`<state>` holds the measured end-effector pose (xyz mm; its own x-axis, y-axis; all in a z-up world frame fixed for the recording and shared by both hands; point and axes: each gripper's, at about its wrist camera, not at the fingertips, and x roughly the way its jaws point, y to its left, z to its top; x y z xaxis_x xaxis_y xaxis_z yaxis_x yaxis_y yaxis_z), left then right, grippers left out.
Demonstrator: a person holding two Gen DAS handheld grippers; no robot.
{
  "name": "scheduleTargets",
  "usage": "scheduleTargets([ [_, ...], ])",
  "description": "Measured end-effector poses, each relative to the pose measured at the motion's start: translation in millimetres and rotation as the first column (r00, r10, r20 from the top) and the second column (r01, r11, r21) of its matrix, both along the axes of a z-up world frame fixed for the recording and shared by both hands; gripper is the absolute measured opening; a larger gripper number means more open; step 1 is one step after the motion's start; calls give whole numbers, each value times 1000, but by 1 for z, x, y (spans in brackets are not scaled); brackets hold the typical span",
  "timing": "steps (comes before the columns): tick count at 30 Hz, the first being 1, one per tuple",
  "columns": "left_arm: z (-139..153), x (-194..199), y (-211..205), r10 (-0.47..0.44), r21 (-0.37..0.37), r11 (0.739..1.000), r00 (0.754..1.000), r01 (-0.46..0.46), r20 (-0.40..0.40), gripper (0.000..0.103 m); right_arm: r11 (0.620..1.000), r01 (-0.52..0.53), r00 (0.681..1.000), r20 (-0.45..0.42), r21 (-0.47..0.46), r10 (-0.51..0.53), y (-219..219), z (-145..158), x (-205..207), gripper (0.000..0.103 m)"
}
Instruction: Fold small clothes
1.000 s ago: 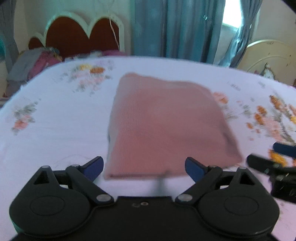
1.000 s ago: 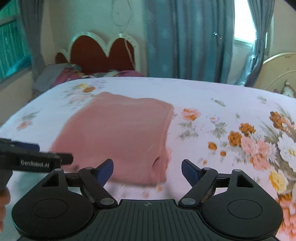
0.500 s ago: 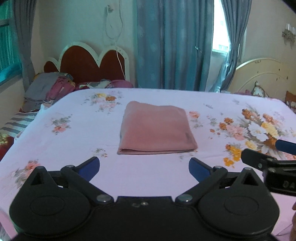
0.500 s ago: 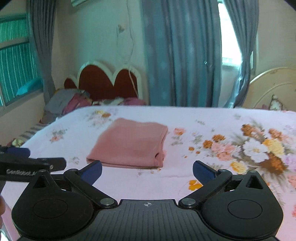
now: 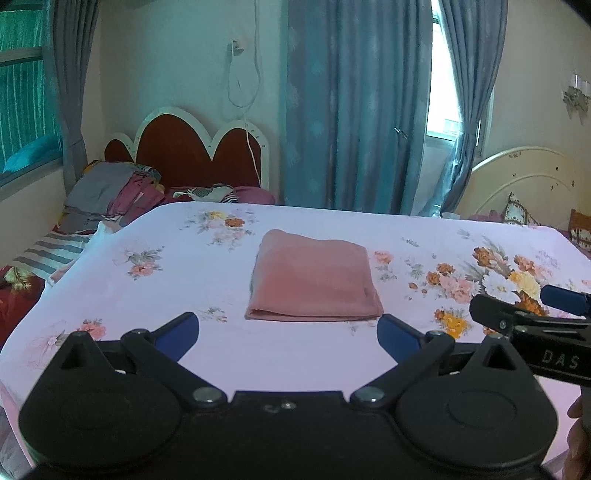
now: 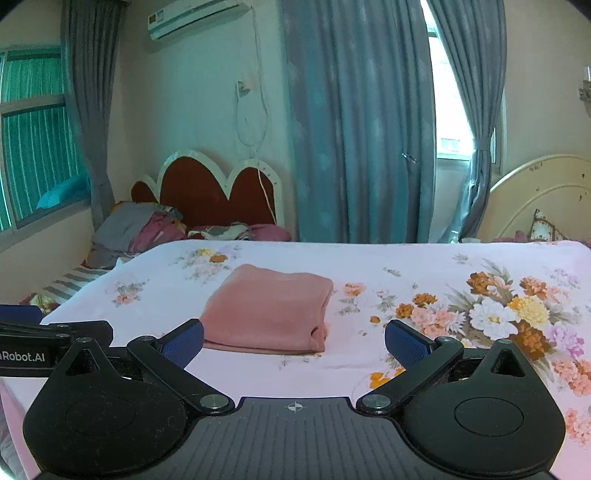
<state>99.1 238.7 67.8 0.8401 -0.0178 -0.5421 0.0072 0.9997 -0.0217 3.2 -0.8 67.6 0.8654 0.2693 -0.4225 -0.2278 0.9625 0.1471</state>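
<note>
On the bed (image 5: 155,295), out in the middle of the flowery pink sheet, sits the pink folded garment (image 5: 314,282), a flat neat rectangle with nothing touching it.

Left wrist view looks at it nearly square on: the near edge runs straight across and the sides run away toward the headboard (image 5: 192,147). It looks close to square here, so I honestly can't call a long axis. Right wrist view catches it at an angle instead and shows the stacked layers bunched at the near right corner, which the left view doesn't show. That view also has the air conditioner (image 6: 192,16) up on the wall.

Left gripper (image 5: 288,332) has its blue fingers spread wide, nothing between them. Right gripper (image 6: 293,338) is the same, fingers wide apart and empty. Both hang short of the garment, side by side.
</note>
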Motion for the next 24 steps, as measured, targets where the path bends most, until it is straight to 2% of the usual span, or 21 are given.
scheduleTargets([
  [24, 4, -7, 11, 26, -9, 1000, 1000, -26, 11, 103, 1000, -14, 1000, 14, 3, 14, 1, 3, -9, 103],
])
